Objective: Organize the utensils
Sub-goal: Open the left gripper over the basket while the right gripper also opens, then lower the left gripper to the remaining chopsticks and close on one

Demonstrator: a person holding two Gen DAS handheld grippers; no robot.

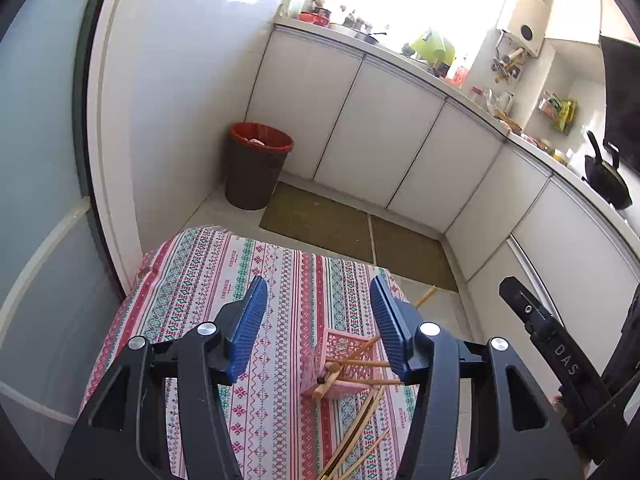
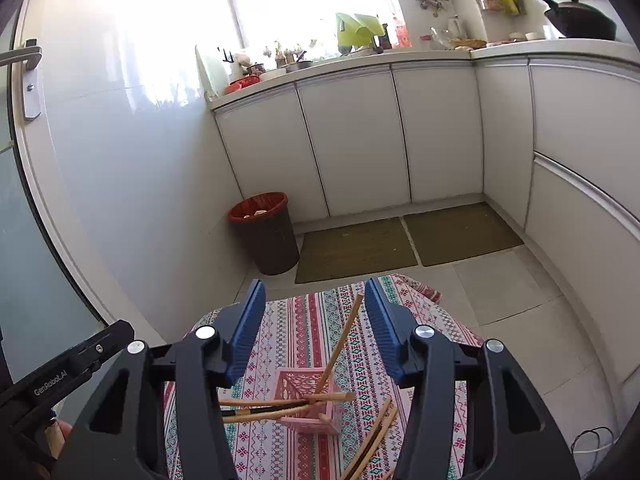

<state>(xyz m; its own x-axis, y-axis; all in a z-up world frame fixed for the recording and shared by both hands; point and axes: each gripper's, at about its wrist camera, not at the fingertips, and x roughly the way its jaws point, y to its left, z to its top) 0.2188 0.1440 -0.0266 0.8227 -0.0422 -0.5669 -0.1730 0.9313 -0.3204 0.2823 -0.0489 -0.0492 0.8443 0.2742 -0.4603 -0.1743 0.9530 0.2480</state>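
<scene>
chopsticks [image 2: 288, 406] in basket [image 2: 308, 390], others [image 2: 374, 440] beside

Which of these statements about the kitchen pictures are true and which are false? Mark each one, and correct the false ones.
1. A pink holder stands on the patterned tablecloth. True.
2. All the chopsticks are inside the holder. False: several chopsticks lie loose on the cloth beside it.
3. The right claw is clamped on a chopstick. False: its jaws stand apart with nothing gripped.
4. A bin with a red liner stands on the floor by the cabinets. True.
5. The left claw is open and empty. True.
6. The black pan sits on the floor mat. False: it sits on the counter.
</scene>
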